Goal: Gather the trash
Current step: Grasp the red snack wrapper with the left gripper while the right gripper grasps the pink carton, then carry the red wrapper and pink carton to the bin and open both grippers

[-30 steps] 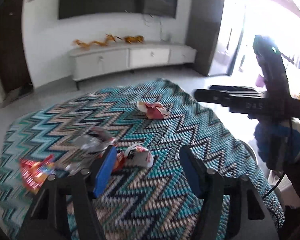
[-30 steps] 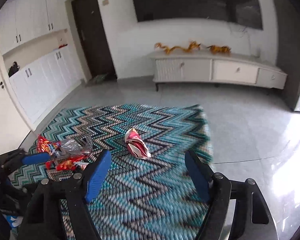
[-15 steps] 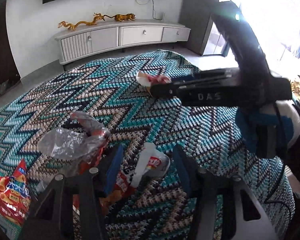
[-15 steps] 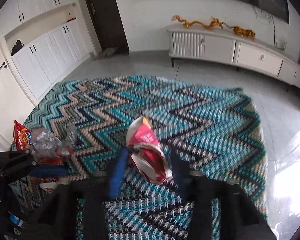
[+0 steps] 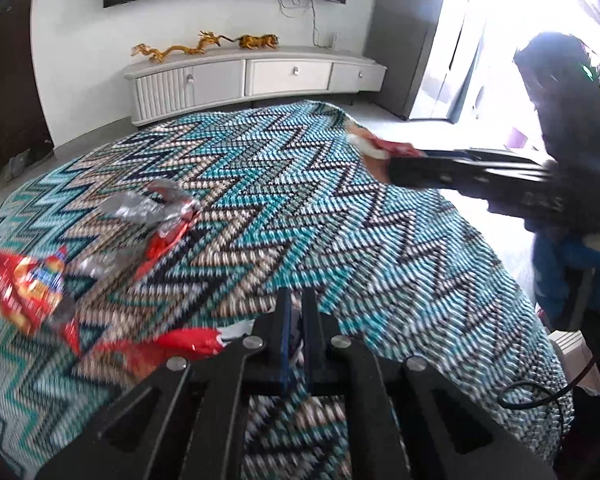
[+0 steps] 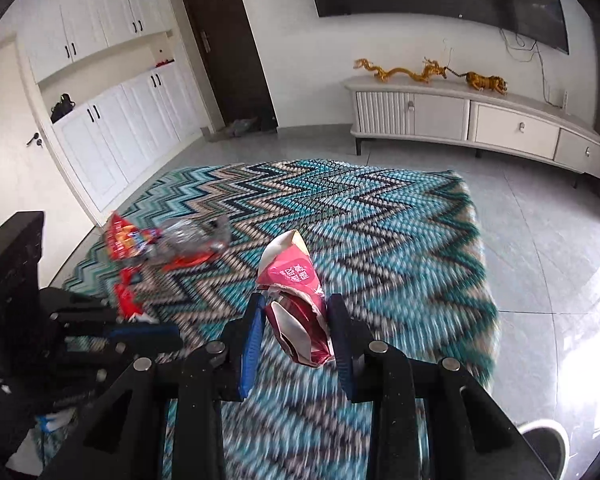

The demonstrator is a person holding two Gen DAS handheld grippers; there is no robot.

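My left gripper (image 5: 295, 312) is shut on a red and white wrapper (image 5: 187, 342) that hangs out to its left, just above the zigzag rug (image 5: 300, 200). My right gripper (image 6: 295, 320) is shut on a pink and white crumpled wrapper (image 6: 295, 280) and holds it above the rug (image 6: 380, 220); it also shows at the right of the left wrist view (image 5: 384, 148). A silver and red wrapper (image 5: 151, 208) and a red snack bag (image 5: 31, 284) lie on the rug's left part; both also show in the right wrist view (image 6: 195, 232) (image 6: 119, 236).
A white TV cabinet (image 5: 251, 76) with golden figurines stands against the far wall. Grey tile floor (image 6: 540, 240) surrounds the rug. White cupboards (image 6: 111, 140) and a dark door (image 6: 223, 48) are at the left. A white object (image 6: 544, 440) sits at the bottom right.
Both grippers have closed: the left on the red and white wrapper, the right on the pink wrapper. Both have lifted off the rug with their wrappers.
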